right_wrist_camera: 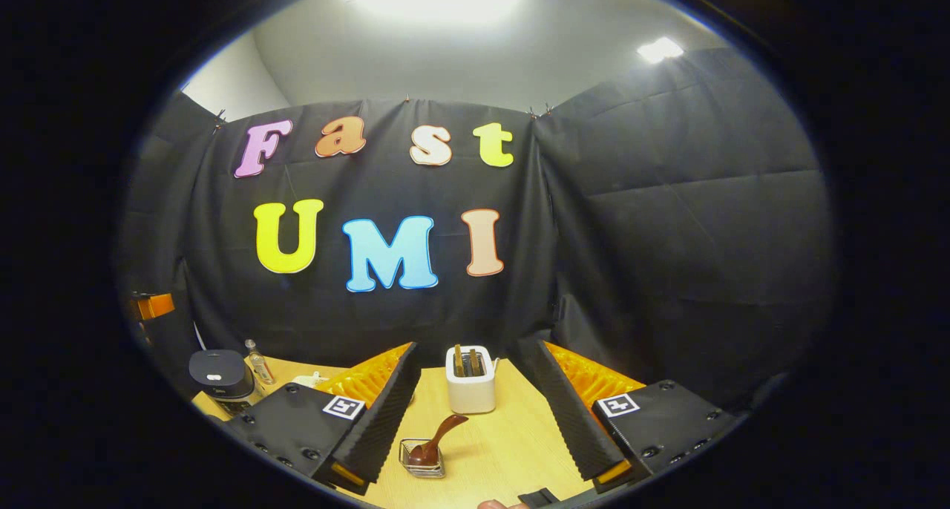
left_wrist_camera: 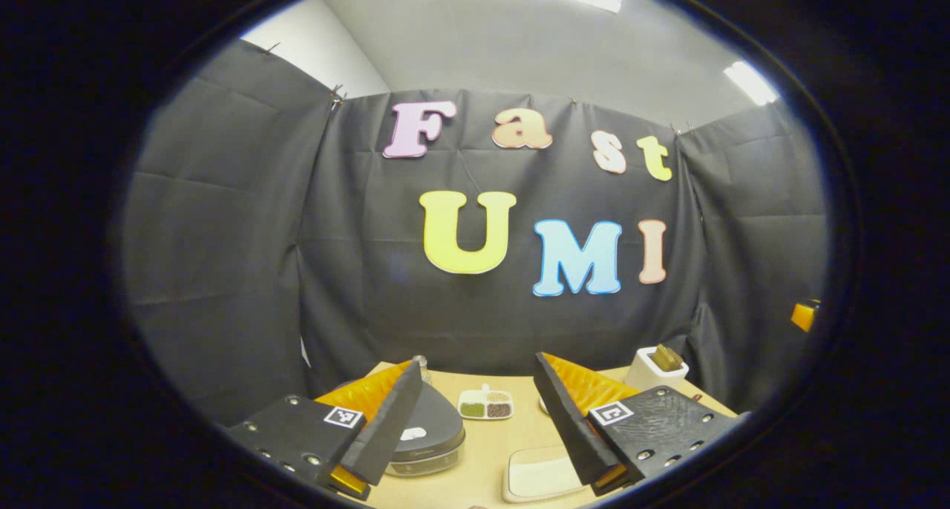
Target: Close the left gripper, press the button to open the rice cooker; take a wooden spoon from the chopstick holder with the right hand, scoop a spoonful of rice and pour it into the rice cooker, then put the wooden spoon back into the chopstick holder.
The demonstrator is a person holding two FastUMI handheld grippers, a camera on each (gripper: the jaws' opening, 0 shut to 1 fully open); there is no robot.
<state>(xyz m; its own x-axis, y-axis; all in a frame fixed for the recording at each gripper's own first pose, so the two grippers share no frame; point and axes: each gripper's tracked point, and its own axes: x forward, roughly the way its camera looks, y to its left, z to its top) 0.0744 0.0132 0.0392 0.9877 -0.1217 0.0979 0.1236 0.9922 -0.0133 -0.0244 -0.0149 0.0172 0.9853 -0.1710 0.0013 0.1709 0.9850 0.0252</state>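
In the left gripper view the rice cooker (left_wrist_camera: 434, 431) stands low on the left side of the wooden table (left_wrist_camera: 490, 450), its dark lid down and a pale button (left_wrist_camera: 413, 434) on top. My left gripper (left_wrist_camera: 476, 362) is open above the table, with its left finger in front of the cooker. A white chopstick holder (left_wrist_camera: 657, 368) with wooden handles stands at the back right. In the right gripper view my right gripper (right_wrist_camera: 475, 344) is open, and the chopstick holder (right_wrist_camera: 470, 381) stands straight ahead between its fingers. Wooden handles (right_wrist_camera: 460, 360) stick up from it. The rice cooker (right_wrist_camera: 219, 375) is far left.
A divided white dish of grains (left_wrist_camera: 486, 404) lies mid-table and a white plate (left_wrist_camera: 538, 473) lies near the front. A small bottle (right_wrist_camera: 256, 360) stands by the cooker. A small clear dish holding a brown spoon (right_wrist_camera: 424, 450) sits in front of the holder. Black cloth walls surround the table.
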